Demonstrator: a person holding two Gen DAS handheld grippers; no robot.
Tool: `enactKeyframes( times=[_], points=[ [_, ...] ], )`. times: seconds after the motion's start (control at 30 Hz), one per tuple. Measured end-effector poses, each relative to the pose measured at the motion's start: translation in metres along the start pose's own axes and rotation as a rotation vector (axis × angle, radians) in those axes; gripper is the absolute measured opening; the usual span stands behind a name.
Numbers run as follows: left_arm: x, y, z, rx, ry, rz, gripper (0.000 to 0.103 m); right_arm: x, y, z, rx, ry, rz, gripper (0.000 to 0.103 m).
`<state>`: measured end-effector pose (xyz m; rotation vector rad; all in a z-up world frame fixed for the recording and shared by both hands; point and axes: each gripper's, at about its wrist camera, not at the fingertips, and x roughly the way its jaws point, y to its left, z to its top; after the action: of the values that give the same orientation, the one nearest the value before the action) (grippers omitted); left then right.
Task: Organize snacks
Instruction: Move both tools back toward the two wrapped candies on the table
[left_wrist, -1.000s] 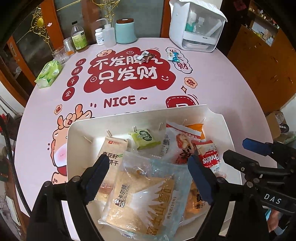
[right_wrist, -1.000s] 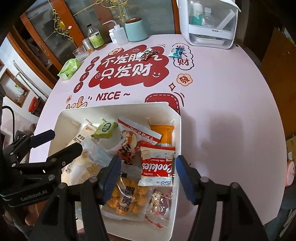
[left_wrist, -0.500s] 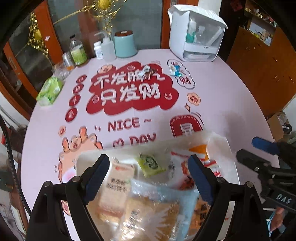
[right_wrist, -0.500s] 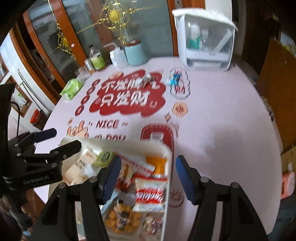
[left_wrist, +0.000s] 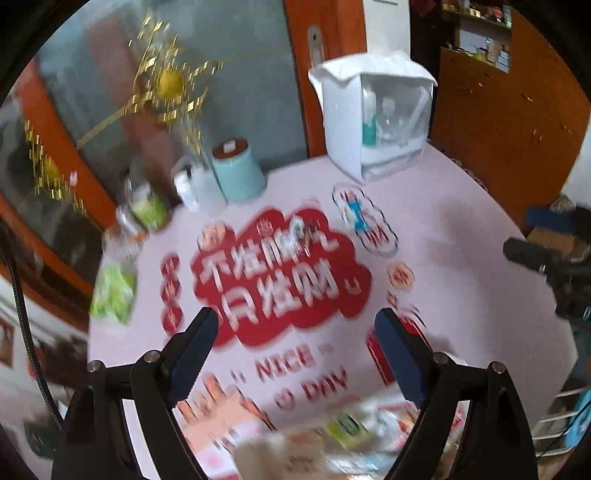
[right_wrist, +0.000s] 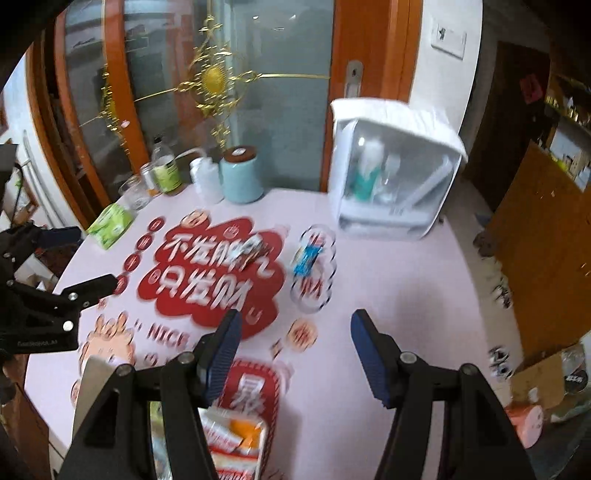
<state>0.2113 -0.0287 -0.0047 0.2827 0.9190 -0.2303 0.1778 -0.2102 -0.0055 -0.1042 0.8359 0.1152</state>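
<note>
Now both tongs wide apart, nothing held.
Left tongs (left_wrist: 295, 347) & right tongs (right_wrist: 295, 347) above pink table (right_wrist: 406, 280); snack tray (right_wrist: 236, 443) below, blurred; blue snack packet (right_wrist: 308, 254) mid-table.

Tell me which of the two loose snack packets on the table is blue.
The blue packet lies nearer the white box; the dark packet lies on the red print.

Round pink-clothed table (right_wrist: 406, 280) before orange-framed glass doors (right_wrist: 280, 92) with gold ornament; wooden cabinets (right_wrist: 546, 236) right.
</note>
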Motion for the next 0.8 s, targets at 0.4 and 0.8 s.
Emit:
enactKeyframes(
  times=[0.4,0.8],
  points=[
    [0.09,0.03,0.103,0.035,-0.015,-0.003,0.086,0.122,-0.037,0.106,0.112,0.095,-0.051,0.062],
    [0.283,0.026,0.095,-0.038,0.223,-0.101,0.086,0.313,-0.038,0.076,0.273,0.394,0.026,0.062]
  ],
)
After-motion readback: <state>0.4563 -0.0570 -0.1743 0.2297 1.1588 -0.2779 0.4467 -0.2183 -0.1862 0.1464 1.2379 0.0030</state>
